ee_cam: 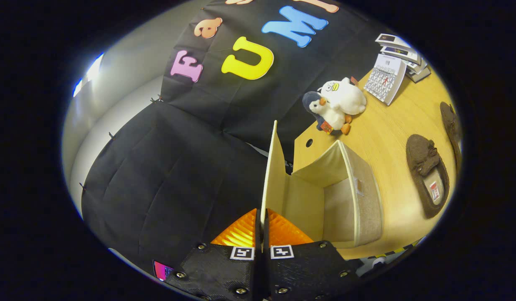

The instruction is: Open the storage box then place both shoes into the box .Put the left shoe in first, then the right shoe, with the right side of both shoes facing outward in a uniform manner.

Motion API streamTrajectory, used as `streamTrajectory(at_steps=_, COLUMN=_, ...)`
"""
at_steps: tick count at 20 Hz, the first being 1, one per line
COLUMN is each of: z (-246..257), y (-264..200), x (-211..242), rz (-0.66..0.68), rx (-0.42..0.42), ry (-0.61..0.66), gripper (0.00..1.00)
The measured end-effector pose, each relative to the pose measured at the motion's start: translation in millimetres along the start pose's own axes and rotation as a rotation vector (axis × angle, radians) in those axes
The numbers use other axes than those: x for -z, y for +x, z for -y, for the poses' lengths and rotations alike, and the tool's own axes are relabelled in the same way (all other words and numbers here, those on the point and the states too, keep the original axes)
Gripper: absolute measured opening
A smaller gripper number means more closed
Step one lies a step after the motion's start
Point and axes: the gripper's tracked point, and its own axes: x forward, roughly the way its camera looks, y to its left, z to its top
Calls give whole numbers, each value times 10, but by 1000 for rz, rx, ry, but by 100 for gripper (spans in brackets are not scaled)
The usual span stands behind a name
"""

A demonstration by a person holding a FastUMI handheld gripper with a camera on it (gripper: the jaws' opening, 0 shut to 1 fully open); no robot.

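A beige fabric storage box (358,200) stands on the wooden table with its inside showing bare. Its lid (274,171) is swung up on edge, and my gripper (262,225) is shut on the lid's near rim, both orange fingers (241,232) pressed against it. Beyond the box lies a brown slipper (427,175) sole-down on the table. A second brown slipper (450,121) lies farther off beside it, partly cut off from sight.
Two plush toys, a white one and a dark penguin (335,104), sit at the table's back edge. A desk calendar (385,77) and a stack of cards (402,52) stand behind them. The wooden table (391,125) has a small round hole near its corner.
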Motion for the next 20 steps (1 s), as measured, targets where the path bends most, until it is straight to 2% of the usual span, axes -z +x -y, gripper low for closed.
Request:
streamTrajectory(at_steps=11, z=-789, y=614, x=493, rz=-6, rx=15, ry=-202, gripper=1)
streamTrajectory(at_steps=15, z=-995, y=825, x=701, rz=-30, rx=18, ry=-314, gripper=3)
streamTrajectory(at_steps=17, z=-1089, y=913, x=802, rz=-47, rx=-15, ry=-366, gripper=10)
streamTrajectory(at_steps=18, z=-1127, y=925, x=894, rz=-69, rx=-39, ry=-388, gripper=16)
streamTrajectory(at_steps=20, z=-1114, y=951, x=1011, rz=-99, rx=-53, ry=-445, gripper=67)
